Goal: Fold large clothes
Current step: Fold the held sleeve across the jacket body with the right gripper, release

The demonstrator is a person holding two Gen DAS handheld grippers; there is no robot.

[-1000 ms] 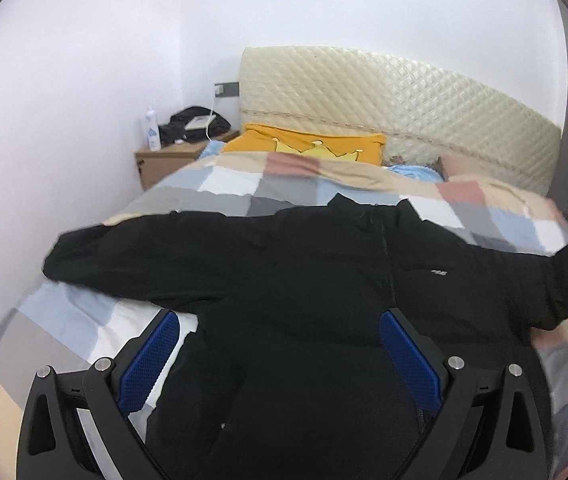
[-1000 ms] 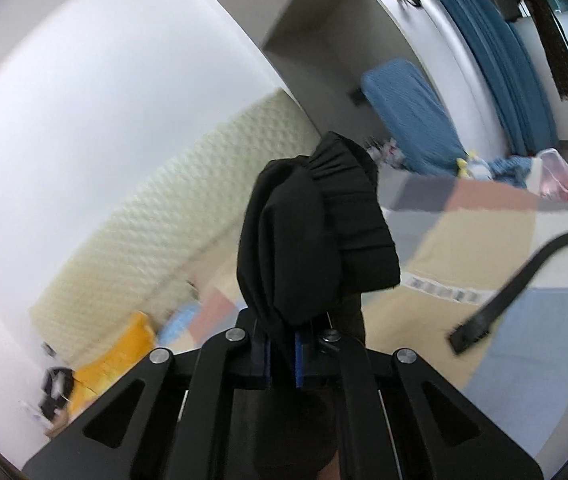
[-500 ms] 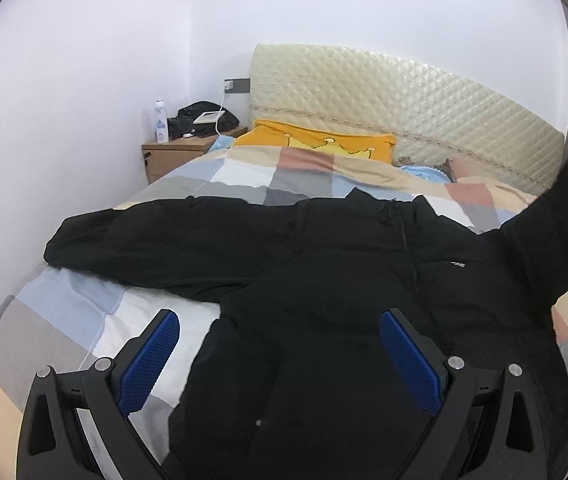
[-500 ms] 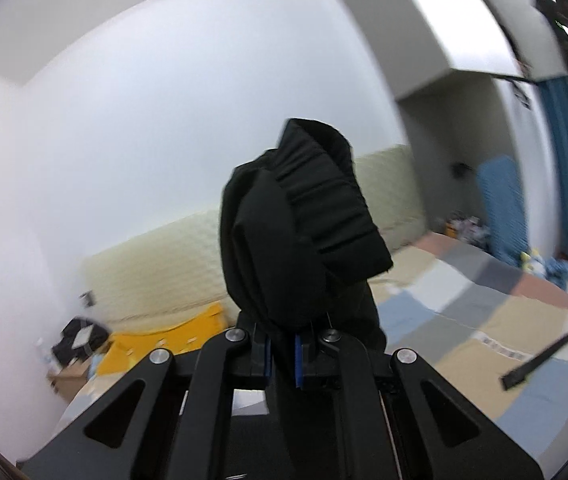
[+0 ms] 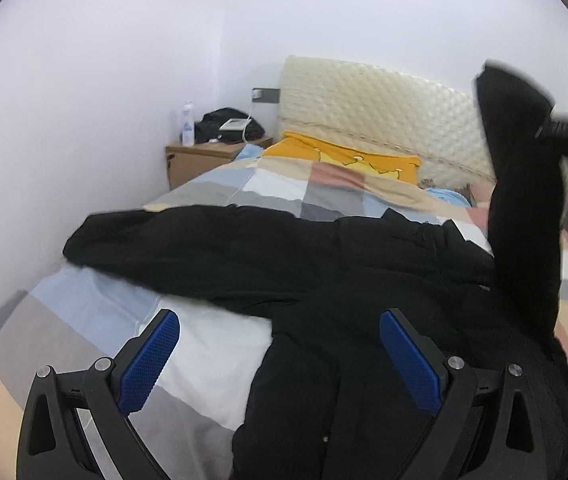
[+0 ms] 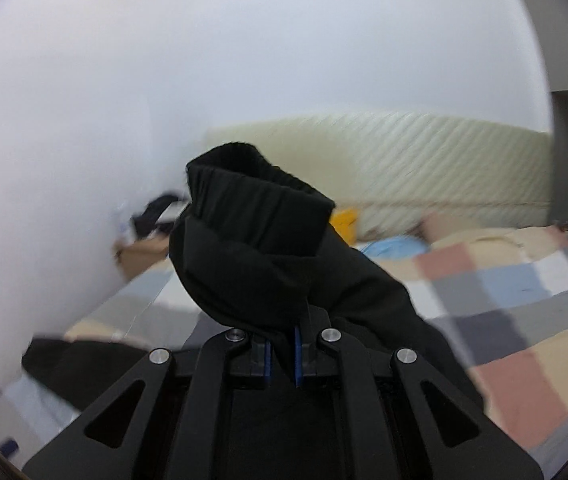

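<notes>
A black padded jacket (image 5: 323, 280) lies spread on the checked bed cover, one sleeve stretched out to the left (image 5: 156, 240). My left gripper (image 5: 280, 356) is open and empty, hovering over the jacket's lower part. My right gripper (image 6: 282, 360) is shut on the other sleeve near its ribbed cuff (image 6: 256, 204) and holds it raised above the bed. That raised sleeve (image 5: 523, 200) stands up at the right of the left wrist view, with the right gripper (image 5: 567, 132) at its top.
The bed has a checked cover (image 5: 96, 320), a yellow pillow (image 5: 343, 156) and a cream quilted headboard (image 5: 375, 108). A wooden nightstand (image 5: 200, 156) with a bottle and dark items stands at the far left. A white wall runs along the bed's left side.
My right gripper has lifted the sleeve off the bed and swung it up and leftward over the jacket. The left gripper stayed open and shifted a little.
</notes>
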